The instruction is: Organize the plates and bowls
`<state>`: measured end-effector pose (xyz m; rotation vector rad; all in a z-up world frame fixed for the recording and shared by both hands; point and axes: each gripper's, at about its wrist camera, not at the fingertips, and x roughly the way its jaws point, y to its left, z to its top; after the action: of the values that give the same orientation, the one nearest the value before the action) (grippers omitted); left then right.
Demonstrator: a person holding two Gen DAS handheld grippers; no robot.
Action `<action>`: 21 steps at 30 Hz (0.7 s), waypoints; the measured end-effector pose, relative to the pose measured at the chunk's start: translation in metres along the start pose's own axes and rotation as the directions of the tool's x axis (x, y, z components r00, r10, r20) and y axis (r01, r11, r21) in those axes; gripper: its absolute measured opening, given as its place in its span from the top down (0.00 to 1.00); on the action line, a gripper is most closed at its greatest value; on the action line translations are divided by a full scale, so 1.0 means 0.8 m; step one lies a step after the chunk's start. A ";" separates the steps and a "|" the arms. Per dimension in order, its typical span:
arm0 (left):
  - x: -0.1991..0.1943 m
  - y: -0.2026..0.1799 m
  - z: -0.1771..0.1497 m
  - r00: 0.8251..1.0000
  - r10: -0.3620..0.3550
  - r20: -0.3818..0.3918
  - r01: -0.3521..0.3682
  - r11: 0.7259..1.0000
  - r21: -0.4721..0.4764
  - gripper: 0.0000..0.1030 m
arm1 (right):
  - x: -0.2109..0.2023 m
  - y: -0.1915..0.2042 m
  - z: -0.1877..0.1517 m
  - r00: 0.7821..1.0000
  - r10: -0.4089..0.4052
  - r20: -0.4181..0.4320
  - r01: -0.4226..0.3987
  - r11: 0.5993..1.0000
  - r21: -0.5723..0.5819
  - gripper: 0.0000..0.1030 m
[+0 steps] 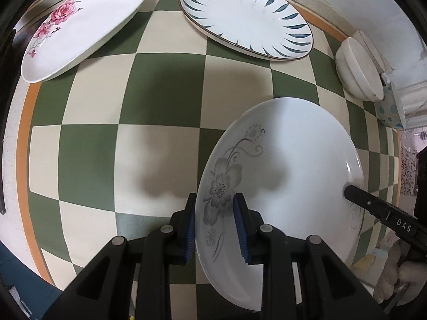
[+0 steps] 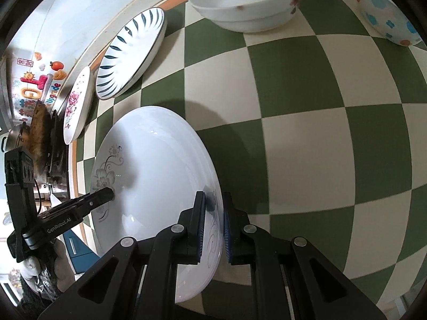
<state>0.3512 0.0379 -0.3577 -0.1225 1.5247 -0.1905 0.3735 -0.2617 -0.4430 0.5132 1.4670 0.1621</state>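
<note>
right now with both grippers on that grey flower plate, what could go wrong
1. The grey-flower plate is held only at its rim: the left hand-held gripper on one edge, the right hand-held gripper on the opposite. Uneven motion could twist it loose over the checkered table.
2. The stacked white bowls and the blue-leaf plate sit close by; a wide swing might clip them.

right gripper (image 1: 349,190) | white letters "DAS" on its black body, at 4 o'clock in the left wrist view || left gripper (image 2: 108,194) | white "GenRobot.AI" along its black body, at 8 o'clock in the right wrist view || wall stickers (image 2: 37,80) | lettering too distorted to read
</note>
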 end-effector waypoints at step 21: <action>-0.025 0.019 -0.008 0.998 0.052 0.023 -0.049 0.994 -0.102 0.76 | 0.009 0.001 0.017 0.996 0.015 -0.083 -0.015 1.000 0.002 0.85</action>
<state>0.3449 0.0573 -0.3417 -0.1669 1.5105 -0.0707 0.3876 -0.2612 -0.4487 0.5242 1.5444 0.1960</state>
